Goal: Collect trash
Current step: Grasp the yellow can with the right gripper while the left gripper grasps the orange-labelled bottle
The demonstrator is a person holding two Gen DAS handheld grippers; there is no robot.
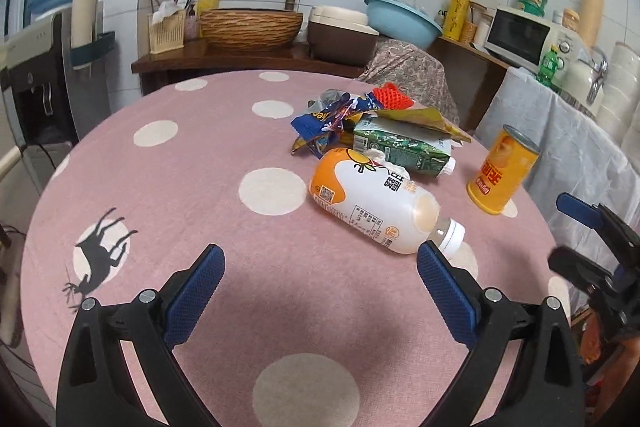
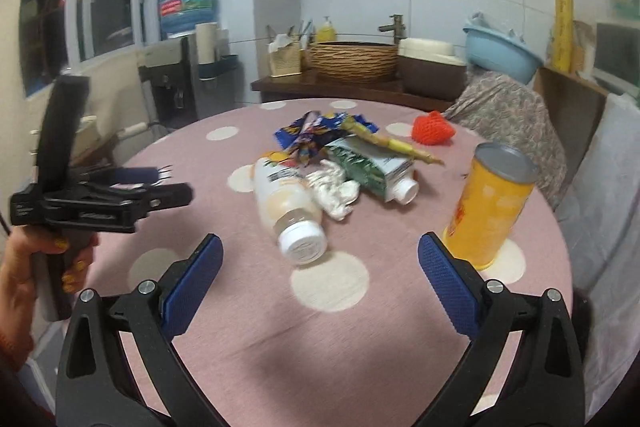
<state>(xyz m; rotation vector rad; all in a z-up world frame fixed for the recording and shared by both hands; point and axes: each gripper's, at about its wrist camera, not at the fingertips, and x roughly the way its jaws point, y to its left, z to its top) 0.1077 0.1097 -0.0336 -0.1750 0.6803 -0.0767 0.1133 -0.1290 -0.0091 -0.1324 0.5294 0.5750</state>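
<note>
The trash sits heaped mid-table on the pink spotted tablecloth (image 1: 180, 187): an orange-and-white juice bottle (image 1: 372, 203) on its side, a green carton (image 1: 404, 147) touching it, crumpled blue wrappers (image 1: 324, 123) behind, a red foam net (image 1: 392, 97) beyond, and a yellow can (image 1: 502, 169) upright to the right. The left gripper (image 1: 320, 267) and right gripper (image 2: 320, 259) hover with jaws spread, holding nothing. Picking looks not yet begun; the bottle's capped neck seems the nearest grab, calling for a forward reach and squeeze.

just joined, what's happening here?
A person holds two handheld grippers over a pink dotted table. The left gripper and the right gripper are open and empty. The trash lies untouched: a bottle on its side, a green carton, wrappers and an upright yellow can.
</note>
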